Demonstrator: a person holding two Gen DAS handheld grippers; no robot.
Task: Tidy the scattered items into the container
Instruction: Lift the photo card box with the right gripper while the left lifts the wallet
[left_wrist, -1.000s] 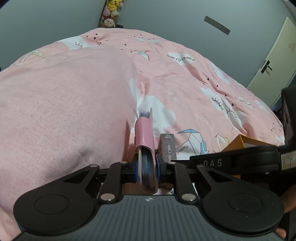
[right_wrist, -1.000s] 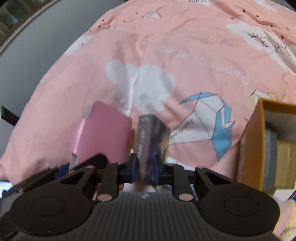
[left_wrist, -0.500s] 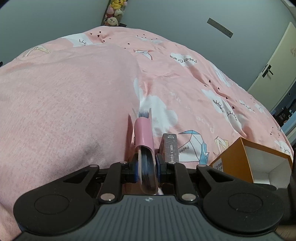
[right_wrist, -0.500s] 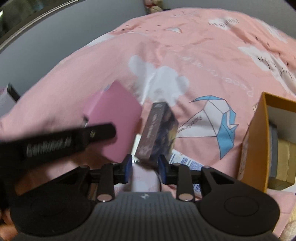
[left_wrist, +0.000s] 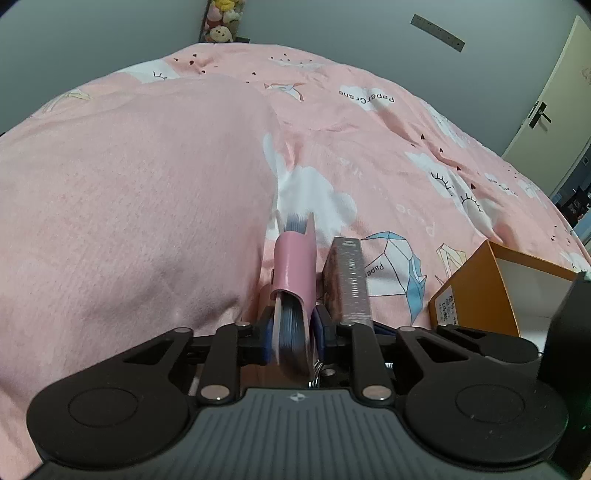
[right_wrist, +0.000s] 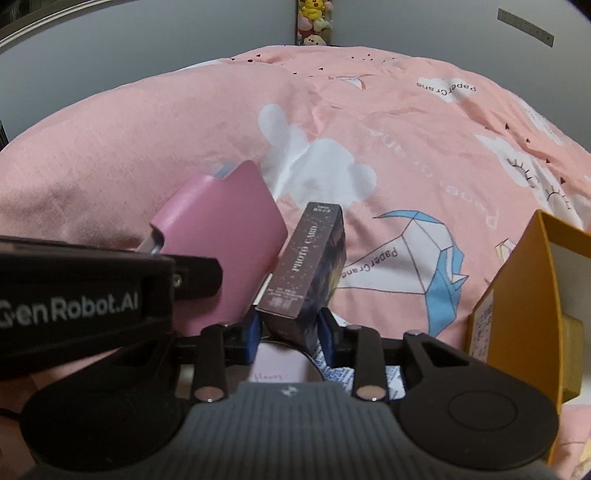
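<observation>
The left tool stood clenched on a pink card holder stuffed with blue-edged cards, seen edge-on from its own camera; the right camera alone showed the holder's broad pink face and the "GenRobot.AI" lettering on the left tool's body, which blocked the lower left of that view; the right tool had a dark "PHOTO CARD" box tilted between its blue pads, the jaws closing, though whether the pads pressed on it was hard to tell; from the left, that box appeared only as a narrow grey edge just beside the holder; the orange cardboard container sat on the bed at right, cut off by the frame, a tan item inside it visible only from the right; a pink paper-crane duvet covered the bed, plush toys against the far wall; a blue-printed packet lay partly hidden under the right tool.
</observation>
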